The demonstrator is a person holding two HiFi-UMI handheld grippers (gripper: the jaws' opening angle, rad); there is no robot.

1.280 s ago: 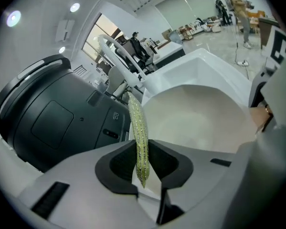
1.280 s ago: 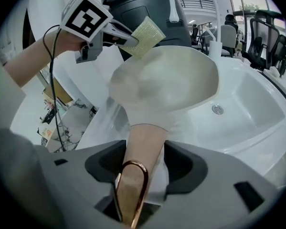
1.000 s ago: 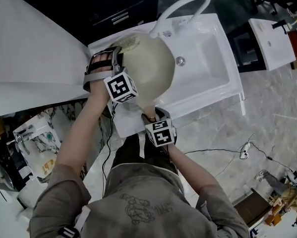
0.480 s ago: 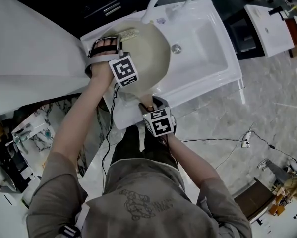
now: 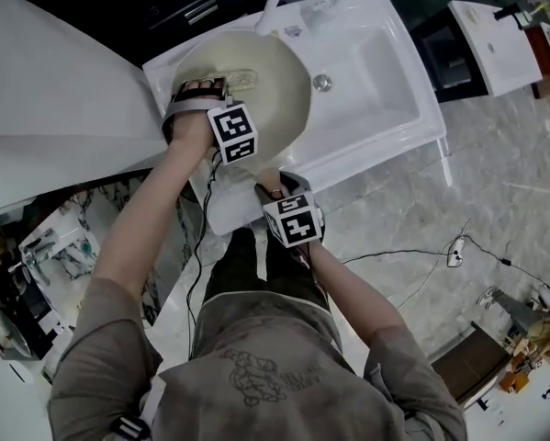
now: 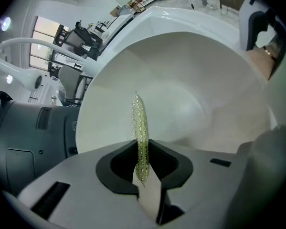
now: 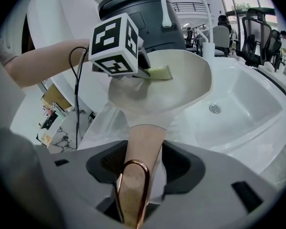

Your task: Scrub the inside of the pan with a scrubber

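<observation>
One round cream pan fills the sink's left end. The left gripper pinches one glittery green scrubber; the right gripper's jaws, just narrowing, clasp the tan handle.

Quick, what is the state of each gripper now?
Left gripper: closed on the thin yellow-green glittery scrubber.
Right gripper: jaws have just been closing, gripping the beige pan handle with copper loop.

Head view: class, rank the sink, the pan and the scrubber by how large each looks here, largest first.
1. sink
2. pan
3. scrubber, partly hidden but clearly the smallest
</observation>
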